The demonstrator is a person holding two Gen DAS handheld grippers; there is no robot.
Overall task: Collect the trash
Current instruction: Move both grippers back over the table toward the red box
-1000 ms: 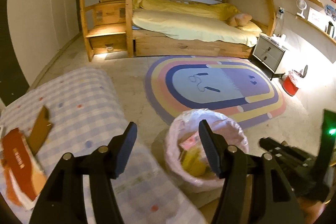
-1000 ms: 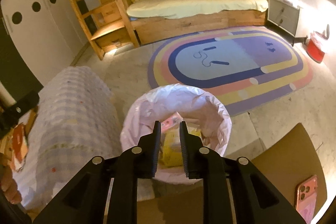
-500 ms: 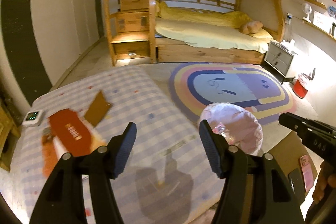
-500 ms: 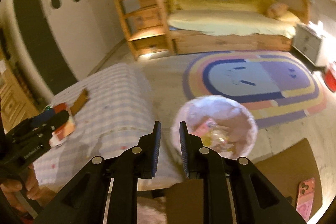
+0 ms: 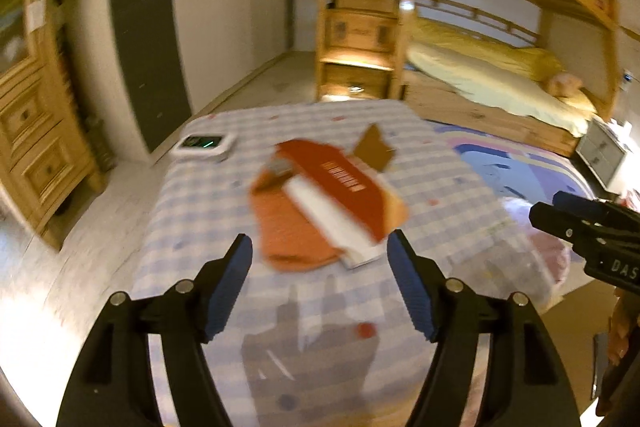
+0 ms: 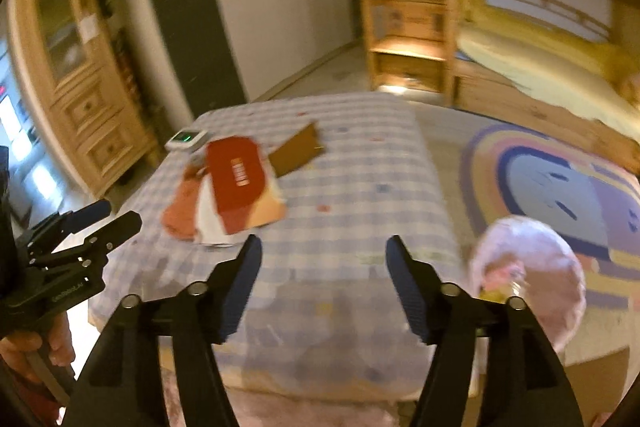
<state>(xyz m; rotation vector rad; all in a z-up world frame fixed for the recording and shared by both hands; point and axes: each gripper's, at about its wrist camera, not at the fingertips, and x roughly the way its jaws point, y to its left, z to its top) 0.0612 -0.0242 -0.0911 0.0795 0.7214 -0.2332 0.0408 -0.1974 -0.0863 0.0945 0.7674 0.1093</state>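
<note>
On a table with a blue checked cloth (image 5: 200,195) (image 6: 360,187) lies a pile of trash: a red paper package (image 5: 340,179) (image 6: 238,179) over orange and white wrappers, and a brown cardboard piece (image 5: 374,147) (image 6: 298,149) beside it. My left gripper (image 5: 320,255) hovers just short of the pile, its jaws opening, nothing between them. My right gripper (image 6: 322,255) hangs over the table's near half, jaws opening wide and empty. A pink-lined trash bin (image 6: 528,267) (image 5: 548,251) with wrappers inside stands on the floor right of the table.
A small white device with a green display (image 5: 204,143) (image 6: 186,139) sits at the table's far left corner. A wooden cabinet (image 6: 76,67) stands left, a bunk bed (image 5: 500,79) and a colourful rug (image 6: 560,187) lie beyond. A brown cardboard sheet (image 6: 596,371) lies near the bin.
Both views swung left from the trash bin to the table; the trash pile now lies ahead of the left gripper. The right gripper's jaws went from nearly shut to wide apart.
</note>
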